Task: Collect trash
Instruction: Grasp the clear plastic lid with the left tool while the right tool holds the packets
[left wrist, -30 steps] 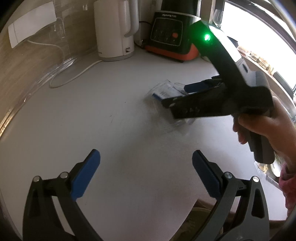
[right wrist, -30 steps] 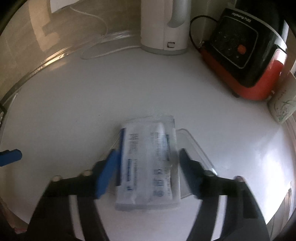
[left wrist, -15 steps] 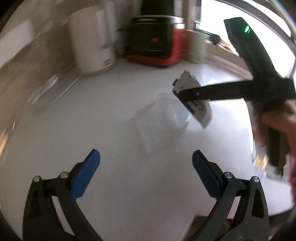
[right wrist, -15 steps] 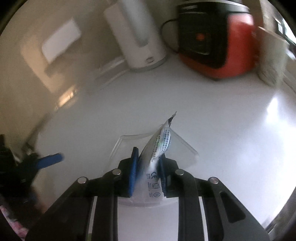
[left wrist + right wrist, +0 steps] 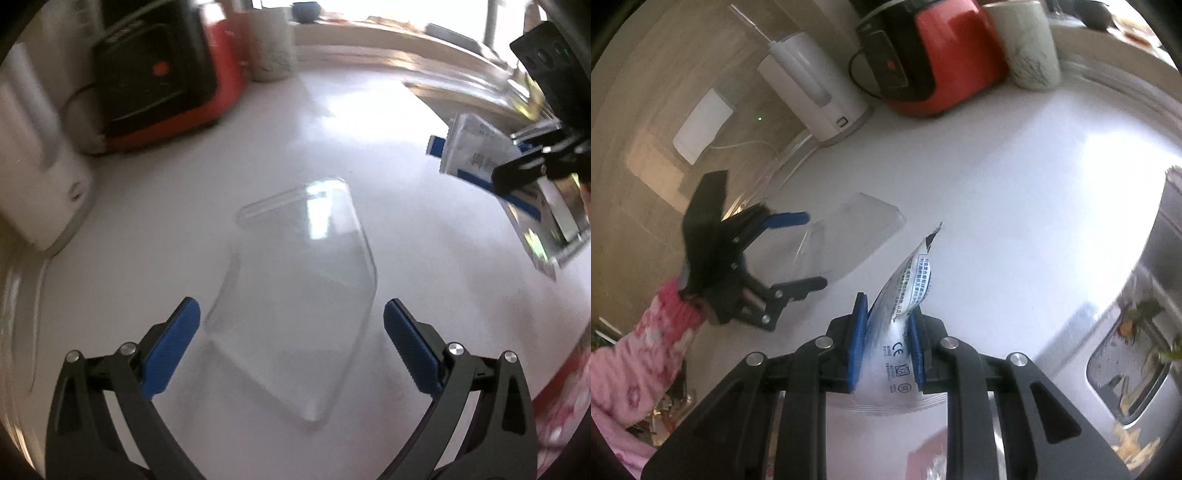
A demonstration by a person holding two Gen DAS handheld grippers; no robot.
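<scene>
My right gripper (image 5: 886, 347) is shut on a white plastic wrapper with blue print (image 5: 905, 314) and holds it above the white counter; the wrapper also shows in the left wrist view (image 5: 476, 155), far right. A clear plastic tray (image 5: 299, 291) lies on the counter straight ahead of my left gripper (image 5: 291, 332), which is open and empty, its blue pads on either side of the tray's near end. The tray also shows in the right wrist view (image 5: 846, 236), with the left gripper (image 5: 798, 251) open around it.
A white kettle (image 5: 812, 96), a red and black appliance (image 5: 923, 48) and a pale cup (image 5: 1030, 48) stand along the back wall. A steel sink with food scraps (image 5: 1137, 350) lies at the right. The counter's front edge runs just under both grippers.
My right gripper shut on the wrapper, lifted it off the clear tray and carried it right. My left gripper moved forward to the tray and stays open.
</scene>
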